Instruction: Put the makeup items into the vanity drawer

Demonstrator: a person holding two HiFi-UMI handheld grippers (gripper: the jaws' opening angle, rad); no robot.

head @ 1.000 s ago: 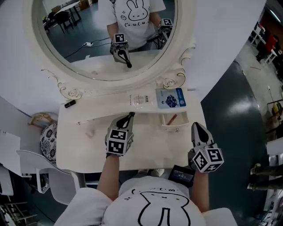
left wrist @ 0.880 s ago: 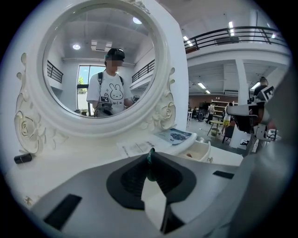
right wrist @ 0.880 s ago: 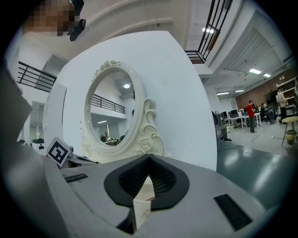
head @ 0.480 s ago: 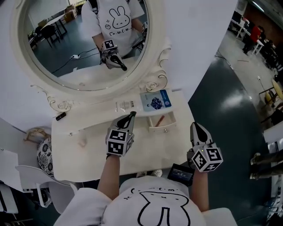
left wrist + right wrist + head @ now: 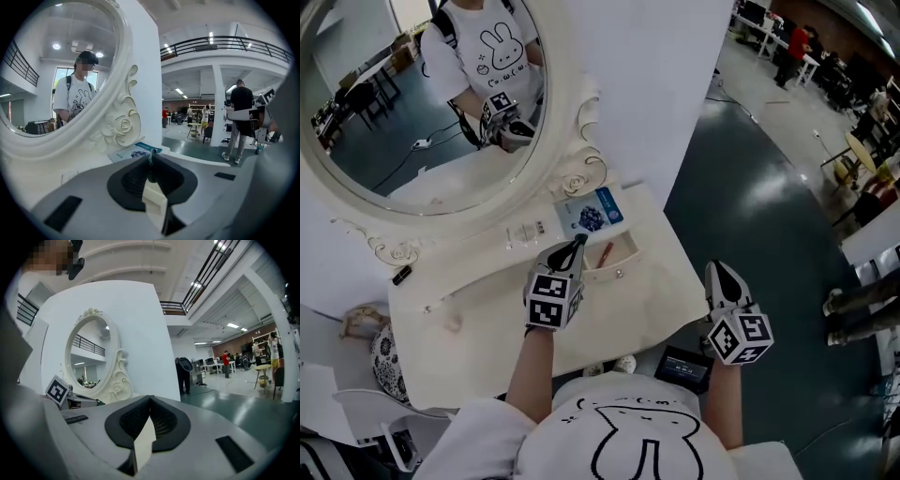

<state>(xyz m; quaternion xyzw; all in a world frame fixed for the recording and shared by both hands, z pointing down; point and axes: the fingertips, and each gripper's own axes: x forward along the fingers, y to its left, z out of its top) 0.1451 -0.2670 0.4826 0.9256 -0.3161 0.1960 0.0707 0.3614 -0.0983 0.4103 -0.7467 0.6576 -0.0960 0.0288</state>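
Left gripper (image 5: 577, 245) is pinched narrow on a thin green stick (image 5: 150, 158), with the open drawer (image 5: 616, 273) at its two o'clock. Right gripper (image 5: 718, 269) is closed and empty, off the counter (image 5: 487, 314) at four o'clock.

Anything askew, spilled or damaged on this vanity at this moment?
Nothing stands out. The small drawer is open with a reddish stick lying aslant inside, the blue packet lies flat behind it, the left gripper grips a slim dark stick; no spill or damage shows.

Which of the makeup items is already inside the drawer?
The reddish stick, lying in the open drawer. The blue-and-white packet and the small black item sit on the shelf below the mirror instead.
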